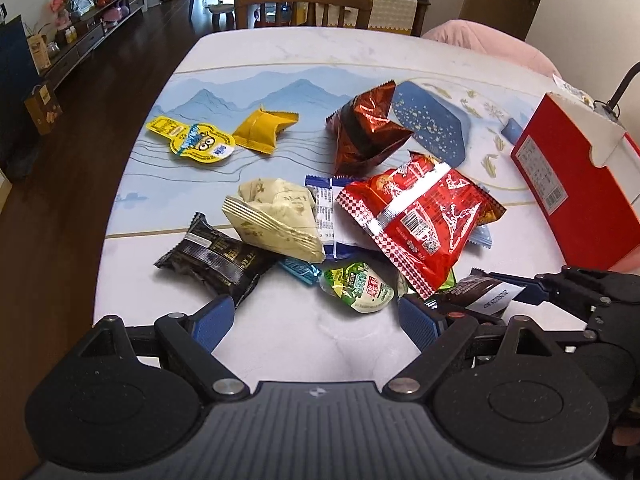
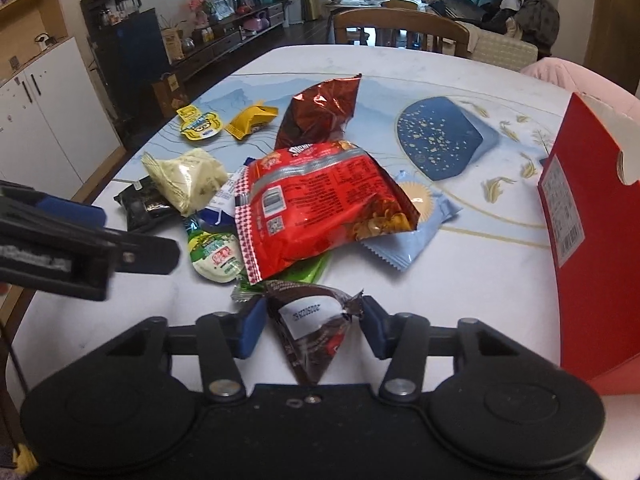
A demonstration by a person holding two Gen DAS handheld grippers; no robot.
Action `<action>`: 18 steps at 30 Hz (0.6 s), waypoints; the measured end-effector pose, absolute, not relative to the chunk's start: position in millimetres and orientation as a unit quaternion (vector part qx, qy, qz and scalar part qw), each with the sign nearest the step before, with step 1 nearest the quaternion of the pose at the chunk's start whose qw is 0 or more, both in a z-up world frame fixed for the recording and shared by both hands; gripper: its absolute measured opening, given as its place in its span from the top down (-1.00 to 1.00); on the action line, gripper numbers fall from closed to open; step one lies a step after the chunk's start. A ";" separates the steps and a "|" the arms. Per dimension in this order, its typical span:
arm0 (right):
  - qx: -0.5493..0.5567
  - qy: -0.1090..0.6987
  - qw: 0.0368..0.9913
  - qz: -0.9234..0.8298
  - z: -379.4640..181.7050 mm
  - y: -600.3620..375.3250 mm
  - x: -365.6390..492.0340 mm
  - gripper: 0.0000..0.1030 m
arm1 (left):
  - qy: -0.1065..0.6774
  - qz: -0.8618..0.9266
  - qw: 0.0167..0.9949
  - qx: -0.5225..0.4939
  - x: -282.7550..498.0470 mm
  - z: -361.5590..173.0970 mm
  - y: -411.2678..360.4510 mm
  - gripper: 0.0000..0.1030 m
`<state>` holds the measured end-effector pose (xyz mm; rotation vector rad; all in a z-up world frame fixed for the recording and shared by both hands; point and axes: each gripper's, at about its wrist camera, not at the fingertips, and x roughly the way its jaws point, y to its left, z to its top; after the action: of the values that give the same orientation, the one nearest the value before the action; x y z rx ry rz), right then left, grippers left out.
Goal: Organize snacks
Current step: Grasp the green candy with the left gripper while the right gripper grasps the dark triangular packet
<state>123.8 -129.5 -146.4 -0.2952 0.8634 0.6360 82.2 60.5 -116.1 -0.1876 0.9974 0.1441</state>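
My right gripper (image 2: 314, 324) is shut on a dark brown snack packet (image 2: 312, 320) with a white date label, its blue pads pressing the packet's two sides just above the table. The same packet (image 1: 486, 294) shows at the lower right of the left wrist view. My left gripper (image 1: 316, 322) stands open low over bare table, nothing between its pads. Just ahead of it lies a green packet (image 1: 360, 288). A big red snack bag (image 1: 416, 216) tops the pile. An open red box (image 2: 592, 232) stands at the right.
Around the pile lie a cream packet (image 1: 276, 216), a black packet (image 1: 216, 256), a dark red foil bag (image 1: 368, 128), two yellow packets (image 1: 192, 140) and a light blue packet (image 2: 408, 232). A wooden chair (image 1: 304, 4) stands at the table's far edge.
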 end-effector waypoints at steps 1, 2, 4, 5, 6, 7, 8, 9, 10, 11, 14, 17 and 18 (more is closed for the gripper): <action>-0.141 0.409 0.849 0.305 -146.0 -130.0 123.2 0.15 | 0.478 0.069 0.871 -0.091 83.7 -117.5 60.3 -0.74; -0.142 0.407 0.849 0.306 -145.7 -130.6 122.4 0.17 | 0.478 0.071 0.870 -0.093 85.5 -118.8 60.5 -0.72; -0.144 0.405 0.849 0.307 -144.6 -131.9 120.5 0.18 | 0.484 0.072 0.866 -0.103 90.4 -122.1 61.9 -0.62; -0.145 0.405 0.849 0.306 -144.1 -133.1 119.8 0.19 | 0.487 0.075 0.863 -0.108 93.1 -123.7 62.6 -0.54; -0.145 0.404 0.850 0.304 -143.5 -134.7 119.3 0.19 | 0.490 0.081 0.861 -0.111 96.1 -125.6 63.0 -0.52; -0.144 0.405 0.850 0.304 -142.9 -136.8 119.2 0.19 | 0.492 0.083 0.859 -0.115 98.8 -127.5 63.8 -0.47; -0.141 0.406 0.850 0.305 -142.2 -139.3 119.4 0.19 | 0.496 0.085 0.856 -0.121 101.7 -130.0 64.7 -0.45; -0.138 0.407 0.850 0.304 -141.3 -142.0 119.2 0.20 | 0.499 0.086 0.853 -0.127 104.4 -132.6 65.0 -0.43; -0.137 0.408 0.850 0.304 -140.7 -144.5 119.1 0.20 | 0.502 0.086 0.851 -0.130 107.0 -135.2 64.8 -0.38; -0.136 0.408 0.850 0.303 -140.1 -147.0 118.7 0.20 | 0.504 0.086 0.849 -0.132 109.3 -137.2 64.0 -0.31; -0.135 0.408 0.850 0.304 -138.3 -153.5 116.7 0.20 | 0.506 0.089 0.848 -0.129 115.1 -141.4 59.7 -0.26; -0.136 0.407 0.850 0.305 -136.9 -158.2 114.0 0.20 | 0.510 0.087 0.846 -0.126 120.9 -144.9 54.1 -0.19; -0.137 0.406 0.850 0.306 -136.1 -159.4 113.0 0.20 | 0.511 0.088 0.846 -0.124 122.8 -146.0 52.0 -0.18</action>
<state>113.0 -159.4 -136.1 -0.2890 0.8560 0.6446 122.8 52.0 -146.0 -0.2622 1.0772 0.1856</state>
